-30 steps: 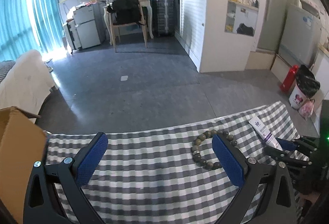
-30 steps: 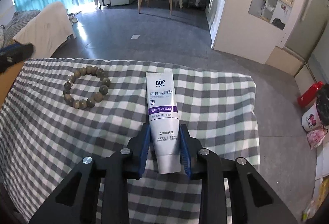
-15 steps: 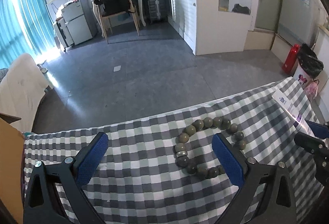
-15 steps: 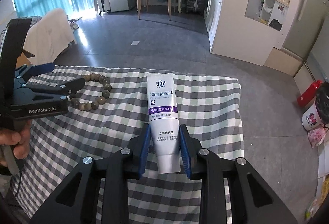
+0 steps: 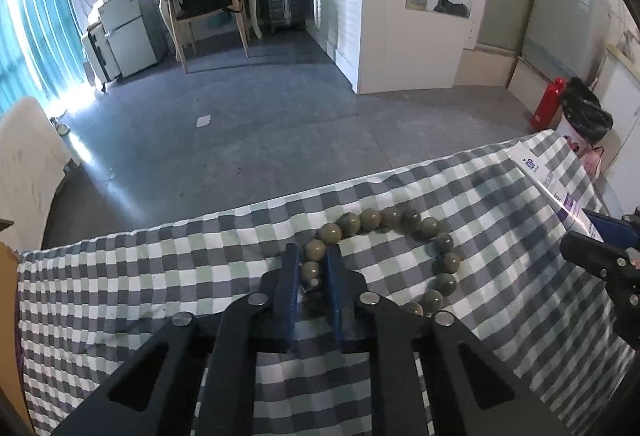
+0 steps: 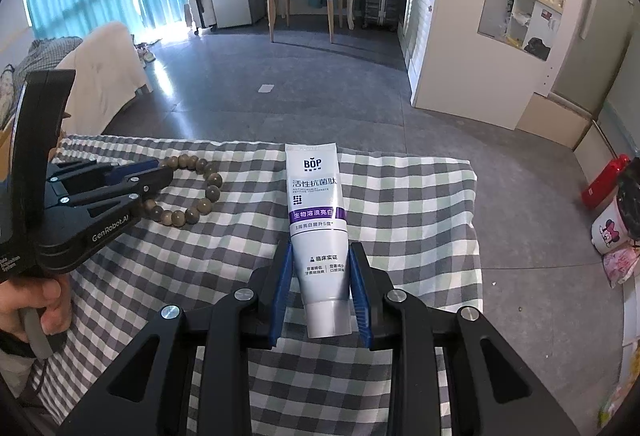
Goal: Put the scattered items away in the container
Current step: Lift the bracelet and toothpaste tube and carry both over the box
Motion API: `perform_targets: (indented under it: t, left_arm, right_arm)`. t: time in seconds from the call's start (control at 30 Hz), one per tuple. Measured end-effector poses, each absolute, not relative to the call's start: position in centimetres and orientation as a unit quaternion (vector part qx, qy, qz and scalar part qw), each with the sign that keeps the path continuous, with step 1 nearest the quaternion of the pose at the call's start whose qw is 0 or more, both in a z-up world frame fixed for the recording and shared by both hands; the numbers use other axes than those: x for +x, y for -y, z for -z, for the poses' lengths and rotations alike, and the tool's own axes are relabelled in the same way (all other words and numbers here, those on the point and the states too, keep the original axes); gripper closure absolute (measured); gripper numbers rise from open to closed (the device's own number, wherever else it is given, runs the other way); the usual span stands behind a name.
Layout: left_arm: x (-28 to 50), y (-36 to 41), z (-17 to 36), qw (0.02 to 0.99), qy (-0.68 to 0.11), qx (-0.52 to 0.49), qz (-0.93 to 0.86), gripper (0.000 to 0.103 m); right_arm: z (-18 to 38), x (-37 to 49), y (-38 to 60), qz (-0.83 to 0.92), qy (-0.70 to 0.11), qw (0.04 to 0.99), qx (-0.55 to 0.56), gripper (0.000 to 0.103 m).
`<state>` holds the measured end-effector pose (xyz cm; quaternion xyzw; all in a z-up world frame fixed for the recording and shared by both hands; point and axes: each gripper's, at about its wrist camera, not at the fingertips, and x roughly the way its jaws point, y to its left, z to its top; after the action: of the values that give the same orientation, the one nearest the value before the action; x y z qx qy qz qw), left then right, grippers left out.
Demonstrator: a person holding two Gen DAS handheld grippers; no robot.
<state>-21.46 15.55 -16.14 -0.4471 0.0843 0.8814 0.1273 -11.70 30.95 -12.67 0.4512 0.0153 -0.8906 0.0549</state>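
Note:
A bracelet of olive-brown beads [image 5: 428, 228] lies on the grey checked cloth [image 5: 160, 276]. My left gripper [image 5: 312, 260] is shut on the bracelet's left side, pinching a couple of beads between its blue pads. The bracelet also shows in the right wrist view [image 6: 208, 188], with the left gripper [image 6: 160, 176] on it. My right gripper [image 6: 320, 260] is shut on a white and purple toothpaste tube [image 6: 316, 212], gripping its cap end. The tube also shows in the left wrist view [image 5: 548, 180] at the far right.
A brown cardboard box edge [image 5: 8, 264] shows at the far left of the table. The table's far edge drops to a grey floor. A red bottle [image 5: 546, 104] and a black-bagged bin [image 5: 584, 112] stand on the floor to the right.
My left gripper moved right and forward onto the bracelet and closed from wide open onto its beads. The right gripper stayed shut on the toothpaste tube.

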Motion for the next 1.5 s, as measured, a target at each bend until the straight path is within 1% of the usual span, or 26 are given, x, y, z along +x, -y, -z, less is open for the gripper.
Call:
perform_targets:
  t: [0.3, 0.7, 1.17, 1.5]
  left_arm:
    - [-20.7, -13.7, 14.0, 0.137, -0.058, -0.433, -0.889, 0.092]
    - [-17.7, -9.4, 7.6, 0.126, -0.035, -0.384, -0.914, 0.093]
    - [-12.3, -0.6, 1.2, 0.074, -0.006, -0.328, -0.942, 0.093]
    - [-9.1, 6.7, -2.6, 0.011, 0.012, -0.29, -0.957, 0.092]
  right_arm:
    - [11.4, -11.3, -30.8, 0.897, -0.013, 0.056, 0.438, 0.076]
    - [8.1, -9.9, -28.4, 0.912, -0.014, 0.08, 0.401, 0.076]
    - [3.9, -7.6, -21.6, 0.924, -0.038, 0.135, 0.355, 0.076]
    - [1.1, -6.8, -16.0, 0.927, -0.056, 0.182, 0.323, 0.076]
